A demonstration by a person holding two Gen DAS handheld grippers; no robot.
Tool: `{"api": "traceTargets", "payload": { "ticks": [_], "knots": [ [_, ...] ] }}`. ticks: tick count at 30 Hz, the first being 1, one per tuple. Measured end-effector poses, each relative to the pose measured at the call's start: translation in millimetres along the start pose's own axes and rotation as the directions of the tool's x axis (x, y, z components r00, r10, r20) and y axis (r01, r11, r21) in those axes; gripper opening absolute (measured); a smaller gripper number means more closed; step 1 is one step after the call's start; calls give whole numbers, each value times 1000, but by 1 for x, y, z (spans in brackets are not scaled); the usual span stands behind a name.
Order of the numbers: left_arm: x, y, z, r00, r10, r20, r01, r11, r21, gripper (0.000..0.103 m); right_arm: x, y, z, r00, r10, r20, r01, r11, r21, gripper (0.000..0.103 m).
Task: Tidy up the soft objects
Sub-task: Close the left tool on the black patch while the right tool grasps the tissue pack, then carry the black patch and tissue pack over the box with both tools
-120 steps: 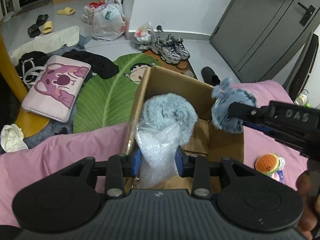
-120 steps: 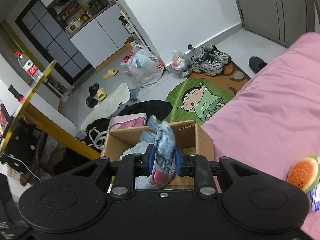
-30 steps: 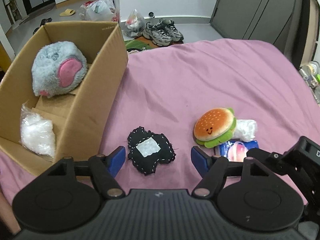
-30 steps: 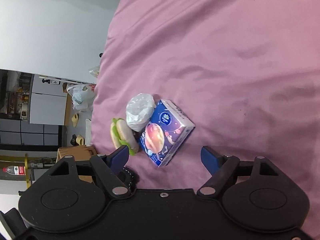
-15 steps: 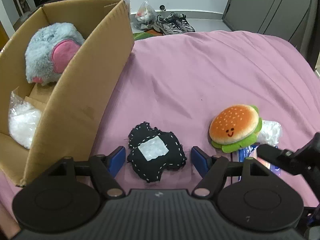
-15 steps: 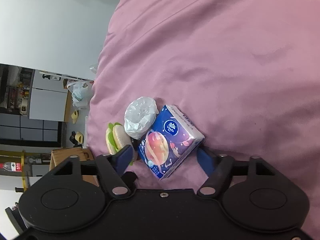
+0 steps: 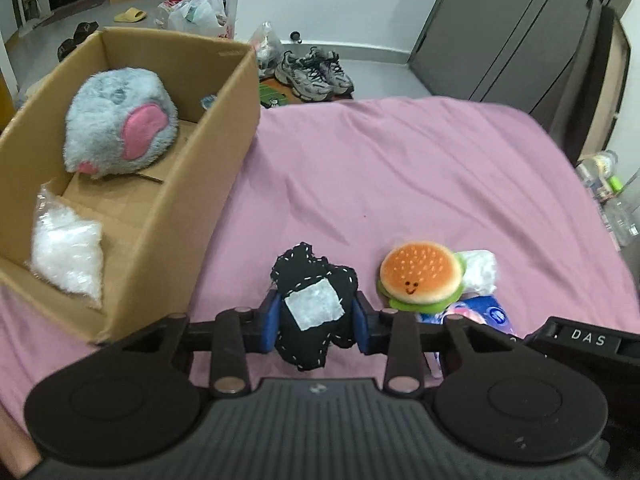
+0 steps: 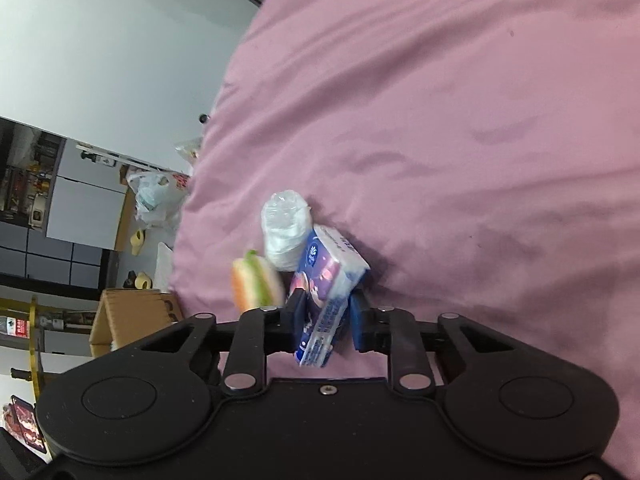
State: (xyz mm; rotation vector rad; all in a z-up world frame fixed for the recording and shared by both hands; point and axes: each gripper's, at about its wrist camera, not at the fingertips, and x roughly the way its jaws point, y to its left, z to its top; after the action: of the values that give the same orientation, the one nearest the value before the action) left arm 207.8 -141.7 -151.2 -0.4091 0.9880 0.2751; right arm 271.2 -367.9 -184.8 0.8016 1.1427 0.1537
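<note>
My left gripper (image 7: 316,322) is shut on a black stitched pad with a white patch (image 7: 314,304), held just above the pink bed. My right gripper (image 8: 326,314) is shut on a blue tissue pack (image 8: 326,280); its body shows at the right of the left wrist view (image 7: 580,340). A burger plush (image 7: 420,278) lies beside the pad, with a clear plastic bundle (image 7: 478,270) behind it. Both also show in the right wrist view, the burger plush (image 8: 256,282) and the bundle (image 8: 286,234). The cardboard box (image 7: 224,128) at left holds a grey-blue plush (image 7: 120,136) and a white bag (image 7: 66,254).
The pink bedsheet (image 7: 400,168) spreads out to the right and far side. Sneakers (image 7: 314,74), plastic bags (image 7: 196,16) and slippers lie on the floor beyond the bed. A dark wardrobe (image 7: 500,32) stands at the back right.
My left gripper has closed on the black pad and lifted it slightly. My right gripper has closed on the tissue pack, which now stands tilted between the fingers.
</note>
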Motion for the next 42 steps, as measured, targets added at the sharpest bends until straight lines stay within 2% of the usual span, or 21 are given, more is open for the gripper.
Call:
{"api": "traceTargets", "payload": {
  "ticks": [6,13,20,31,42],
  "knots": [
    [-34,11,5,999,-46,18,45,999,15,35,-12,18,-7,999,19,49,-17,999,-44,20],
    [-60,30,15,997,-74,38,73,997,18,35,-23,37,-23,992,68,106,-59,995,-83,20],
    [-85,54,30,994,-100,53,99,995,30,36,-23,63,-28,987,84,138,-63,986,-152,20],
    [-97,97,56,992,-115,51,113,993,40,36,-30,107,-43,980,123,158,-82,966,-244,20],
    [-97,134,78,991,-115,69,113,993,40,36,-19,140,-54,975,152,160,-99,950,-298,20]
  ]
}}
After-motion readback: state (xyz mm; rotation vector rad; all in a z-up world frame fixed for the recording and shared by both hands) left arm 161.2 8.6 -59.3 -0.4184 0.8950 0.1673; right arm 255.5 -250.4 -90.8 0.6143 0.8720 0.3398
